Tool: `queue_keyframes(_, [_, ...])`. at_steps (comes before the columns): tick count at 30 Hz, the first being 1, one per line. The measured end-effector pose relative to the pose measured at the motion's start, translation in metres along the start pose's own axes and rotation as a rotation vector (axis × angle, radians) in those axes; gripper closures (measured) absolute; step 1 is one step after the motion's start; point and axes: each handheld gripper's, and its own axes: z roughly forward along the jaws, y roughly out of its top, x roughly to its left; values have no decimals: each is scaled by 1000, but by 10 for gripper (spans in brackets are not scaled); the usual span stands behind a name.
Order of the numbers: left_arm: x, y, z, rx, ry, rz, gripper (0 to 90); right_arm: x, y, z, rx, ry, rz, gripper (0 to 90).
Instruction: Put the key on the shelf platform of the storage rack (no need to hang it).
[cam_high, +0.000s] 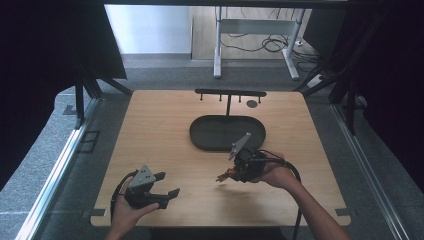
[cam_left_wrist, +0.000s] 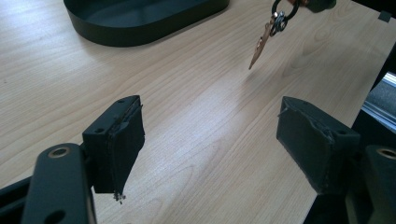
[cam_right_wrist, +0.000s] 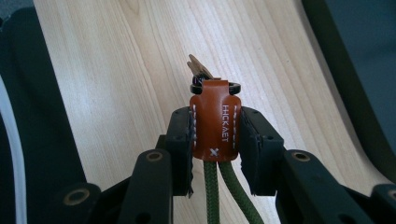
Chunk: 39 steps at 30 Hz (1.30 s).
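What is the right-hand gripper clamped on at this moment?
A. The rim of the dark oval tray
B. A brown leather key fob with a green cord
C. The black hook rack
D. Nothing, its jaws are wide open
B: in the right gripper view the right gripper has its jaws closed against both sides of the brown leather key fob, with the green cord trailing below it.

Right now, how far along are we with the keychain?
Done: the right tool has its jaws clamped on the brown leather keychain, lifted off the table, key dangling. In hand: carrying it near the black oval tray. Left: likely placing it on the hook rack or in the tray. The left tool waits open.
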Motion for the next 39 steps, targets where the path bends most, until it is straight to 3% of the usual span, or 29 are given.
queue_keyframes(11, [0,0,0,2,1,0,234,-9,4,-12,-12,-22,7,667])
queue_keyframes(39, [1,0,-3,-8,0,1,234,-40,14,-17,-19,-61,51,668])
